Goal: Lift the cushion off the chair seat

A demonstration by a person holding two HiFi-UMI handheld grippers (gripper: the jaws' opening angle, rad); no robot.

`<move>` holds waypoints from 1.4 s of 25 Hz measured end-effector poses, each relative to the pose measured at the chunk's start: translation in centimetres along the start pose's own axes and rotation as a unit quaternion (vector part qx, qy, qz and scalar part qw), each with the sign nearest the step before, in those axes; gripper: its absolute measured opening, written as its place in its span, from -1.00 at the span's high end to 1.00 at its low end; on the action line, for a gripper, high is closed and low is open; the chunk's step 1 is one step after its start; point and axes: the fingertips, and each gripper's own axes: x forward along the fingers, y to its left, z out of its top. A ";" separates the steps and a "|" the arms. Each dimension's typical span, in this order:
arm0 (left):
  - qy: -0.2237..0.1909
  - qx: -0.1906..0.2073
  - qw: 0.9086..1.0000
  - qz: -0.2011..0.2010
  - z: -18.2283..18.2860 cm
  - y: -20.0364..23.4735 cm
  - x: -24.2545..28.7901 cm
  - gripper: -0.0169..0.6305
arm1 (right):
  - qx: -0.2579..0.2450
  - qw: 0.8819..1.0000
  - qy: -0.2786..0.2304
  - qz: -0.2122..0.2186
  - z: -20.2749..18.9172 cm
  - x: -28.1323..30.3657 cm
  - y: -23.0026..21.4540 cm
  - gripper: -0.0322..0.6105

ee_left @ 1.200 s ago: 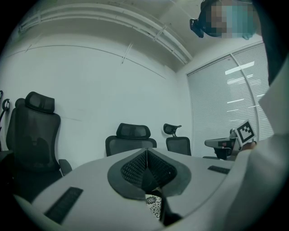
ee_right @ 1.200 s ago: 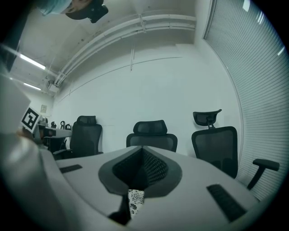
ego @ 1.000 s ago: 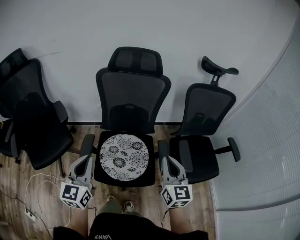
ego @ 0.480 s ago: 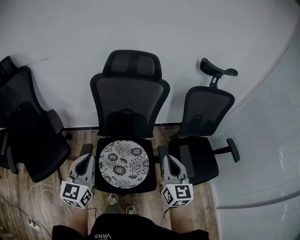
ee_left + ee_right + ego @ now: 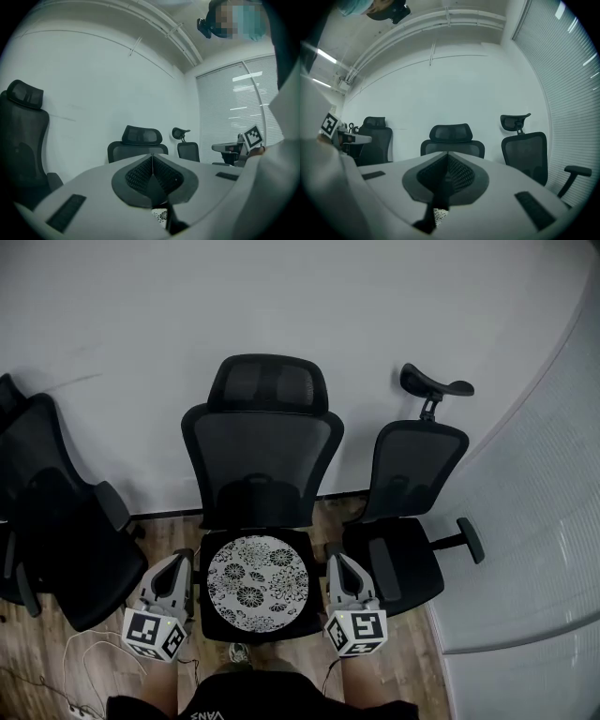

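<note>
A round cushion [image 5: 255, 582] with a black-and-white flower print lies flat on the seat of the middle black mesh chair [image 5: 263, 457]. My left gripper [image 5: 181, 562] hangs shut and empty just left of the seat, beside the armrest. My right gripper [image 5: 335, 561] hangs shut and empty just right of the seat. Both point level toward the wall, and neither touches the cushion. In the left gripper view the closed left gripper [image 5: 152, 162] shows a sliver of cushion [image 5: 161, 216] below it. In the right gripper view the closed right gripper [image 5: 447, 160] also has a sliver of cushion [image 5: 438, 215] underneath.
A second black chair [image 5: 58, 521] stands close on the left and a third [image 5: 411, 521] close on the right, its armrest [image 5: 471, 538] sticking out. A white wall is behind, blinds [image 5: 539, 549] curve round on the right. White cables [image 5: 80, 652] lie on the wood floor.
Both grippers have moved forward toward the middle chair, from its front corners to alongside the seat. The cushion now sits lower and nearer in the head view. Both stayed shut.
</note>
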 end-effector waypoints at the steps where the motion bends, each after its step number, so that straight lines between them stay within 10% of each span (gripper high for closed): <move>1: 0.000 -0.001 1.000 -0.003 -0.1 0.3 0.2 0.90 | 0.000 1.000 0.000 -0.003 0.0 0.1 0.1 0.85; 35: 0.050 -0.026 0.998 0.001 -4.5 1.5 9.2 0.90 | 0.006 0.999 0.052 0.011 -4.3 8.5 -3.9 0.85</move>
